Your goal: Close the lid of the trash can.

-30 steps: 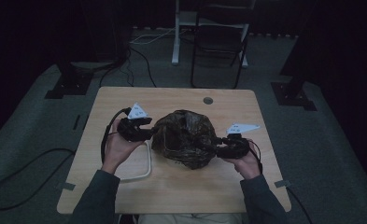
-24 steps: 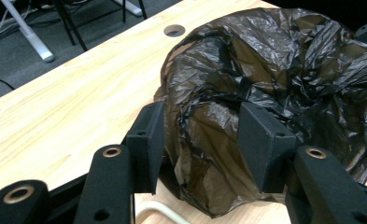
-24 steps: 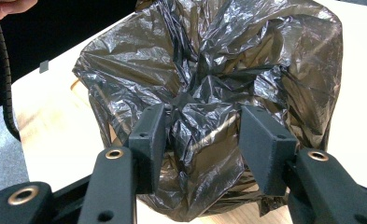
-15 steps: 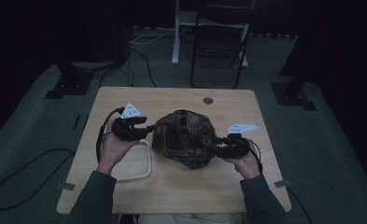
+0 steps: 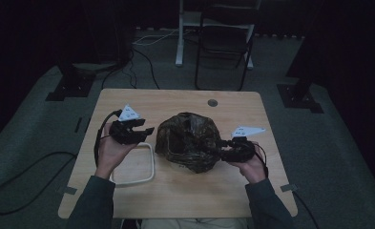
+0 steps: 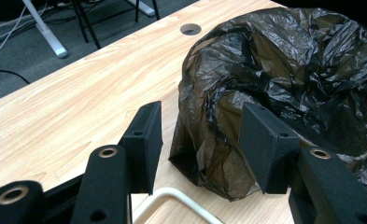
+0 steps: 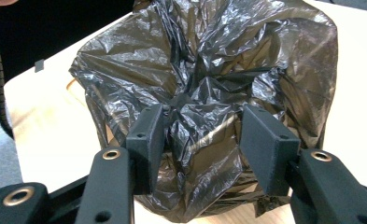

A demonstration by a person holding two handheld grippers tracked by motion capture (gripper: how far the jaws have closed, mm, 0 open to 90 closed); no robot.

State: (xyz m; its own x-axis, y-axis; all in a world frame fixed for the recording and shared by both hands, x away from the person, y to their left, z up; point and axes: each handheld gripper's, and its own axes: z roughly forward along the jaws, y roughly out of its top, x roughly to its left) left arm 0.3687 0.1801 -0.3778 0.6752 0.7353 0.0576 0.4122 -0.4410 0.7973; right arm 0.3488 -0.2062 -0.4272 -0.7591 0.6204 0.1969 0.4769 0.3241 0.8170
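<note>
Nearest the worktop's (image 5: 185,191) front edge, toward its left corner, lies a white wire loop (image 5: 133,164), its left part hidden under the left hand (image 5: 109,151). Just beyond it the left claw (image 5: 144,132) hangs over the worktop with its jaws well apart and nothing between them, a little short of the bag's left side. The black bag (image 5: 189,141), crumpled and domed, sits at the middle of the worktop; what it covers cannot be made out. The right claw (image 5: 222,146) is at the bag's right side, jaws about half apart with bunched film between them; whether the pads press on it cannot be told. Near the far edge is a cable hole (image 5: 212,102). Beyond the worktop stands a chair (image 5: 223,43) in near darkness.
</note>
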